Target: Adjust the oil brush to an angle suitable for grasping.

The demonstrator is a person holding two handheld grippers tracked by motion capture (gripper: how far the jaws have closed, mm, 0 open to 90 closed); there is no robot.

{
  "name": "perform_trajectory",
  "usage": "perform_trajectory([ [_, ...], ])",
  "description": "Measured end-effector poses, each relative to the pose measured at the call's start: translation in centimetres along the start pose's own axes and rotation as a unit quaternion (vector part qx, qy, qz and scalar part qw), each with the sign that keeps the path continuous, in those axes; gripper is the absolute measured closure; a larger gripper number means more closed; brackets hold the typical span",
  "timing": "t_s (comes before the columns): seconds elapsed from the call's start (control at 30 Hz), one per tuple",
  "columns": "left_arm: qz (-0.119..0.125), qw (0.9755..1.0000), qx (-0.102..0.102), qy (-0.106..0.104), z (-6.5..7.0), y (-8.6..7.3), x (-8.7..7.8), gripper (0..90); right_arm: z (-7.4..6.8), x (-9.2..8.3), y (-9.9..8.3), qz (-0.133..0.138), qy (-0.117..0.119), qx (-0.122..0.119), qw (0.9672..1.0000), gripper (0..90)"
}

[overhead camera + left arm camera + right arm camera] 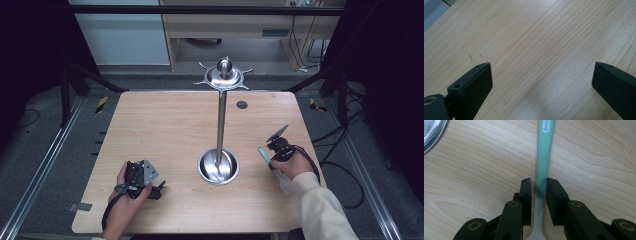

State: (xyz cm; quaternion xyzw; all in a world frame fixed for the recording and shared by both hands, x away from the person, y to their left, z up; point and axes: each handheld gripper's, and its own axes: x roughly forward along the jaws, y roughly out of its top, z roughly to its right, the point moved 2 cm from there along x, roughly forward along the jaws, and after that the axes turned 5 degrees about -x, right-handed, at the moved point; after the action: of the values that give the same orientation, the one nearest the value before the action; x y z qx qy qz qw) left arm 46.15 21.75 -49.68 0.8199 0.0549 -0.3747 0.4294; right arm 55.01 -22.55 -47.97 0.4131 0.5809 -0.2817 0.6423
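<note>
My right gripper (539, 180) is shut on the teal part of a slim teal-and-white handle, likely a toothbrush (544, 150), which lies along the wood and runs past the jaws. In the high view this gripper (278, 145) sits right of the steel stand, with the toothbrush (263, 154) slanting beside it. The stand has a round bowl-like base (218, 167), a tall thin pole (221, 120) and a hooked disc top (223, 75). Near the table's front left, my left gripper (159, 190) rests in a hand. Its jaws (541, 65) stand wide open over bare wood.
The wooden table (165, 125) has a small dark round hole (242, 104) at the back right. The stand's shiny base rim (431, 135) shows at the top left of the right gripper view. Dark frame legs and cables flank the table.
</note>
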Motion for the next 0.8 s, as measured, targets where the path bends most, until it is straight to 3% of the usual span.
perform_trajectory([
  [0.8, -0.001, 1.0, 0.001, -0.001, 0.04, 0.02, 0.01, 2.7, 0.28, 0.47, -0.27, -0.023, 0.005, 0.016, 0.9996, 81.3],
])
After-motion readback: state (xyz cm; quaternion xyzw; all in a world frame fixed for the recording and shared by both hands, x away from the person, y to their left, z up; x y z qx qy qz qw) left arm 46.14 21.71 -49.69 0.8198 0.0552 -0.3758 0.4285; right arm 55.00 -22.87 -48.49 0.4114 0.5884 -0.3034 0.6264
